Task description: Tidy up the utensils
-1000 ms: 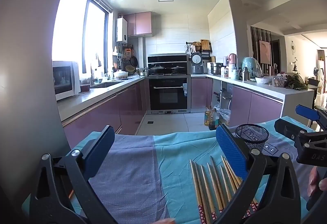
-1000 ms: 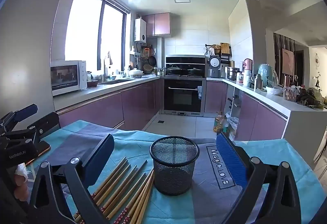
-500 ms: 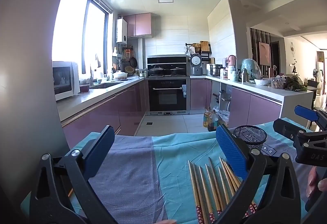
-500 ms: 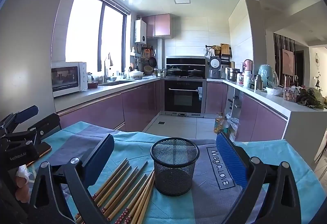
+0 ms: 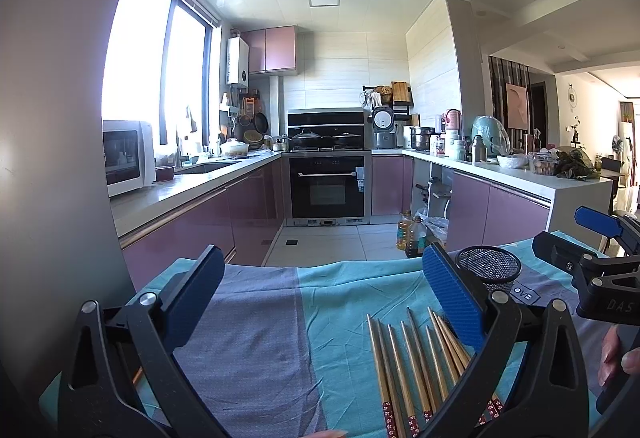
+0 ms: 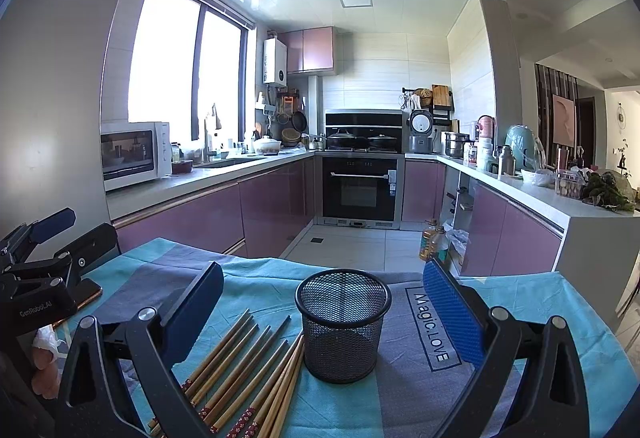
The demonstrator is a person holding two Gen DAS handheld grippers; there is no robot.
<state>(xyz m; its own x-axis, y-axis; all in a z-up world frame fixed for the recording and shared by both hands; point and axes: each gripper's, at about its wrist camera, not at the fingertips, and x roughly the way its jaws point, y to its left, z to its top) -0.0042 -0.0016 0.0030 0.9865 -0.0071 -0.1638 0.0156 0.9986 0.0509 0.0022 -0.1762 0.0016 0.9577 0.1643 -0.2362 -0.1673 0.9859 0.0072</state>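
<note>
Both claws hang just above the tabletop (image 6: 540,302), which wears a teal and grey cloth (image 5: 248,338). The left claw (image 5: 320,302) is spread wide with nothing between its blue pads, and the right claw (image 6: 324,312) is spread just as wide, empty too. Under them a fan of wooden chopsticks (image 6: 244,370) lies flat on the cloth, red patterned ends toward the cameras. Just beyond, the black mesh holder (image 6: 343,324) stands upright, the nearest sticks touching its base. Further off, purple cabinets, a black oven (image 6: 360,188) and a white microwave (image 6: 134,154).
</note>
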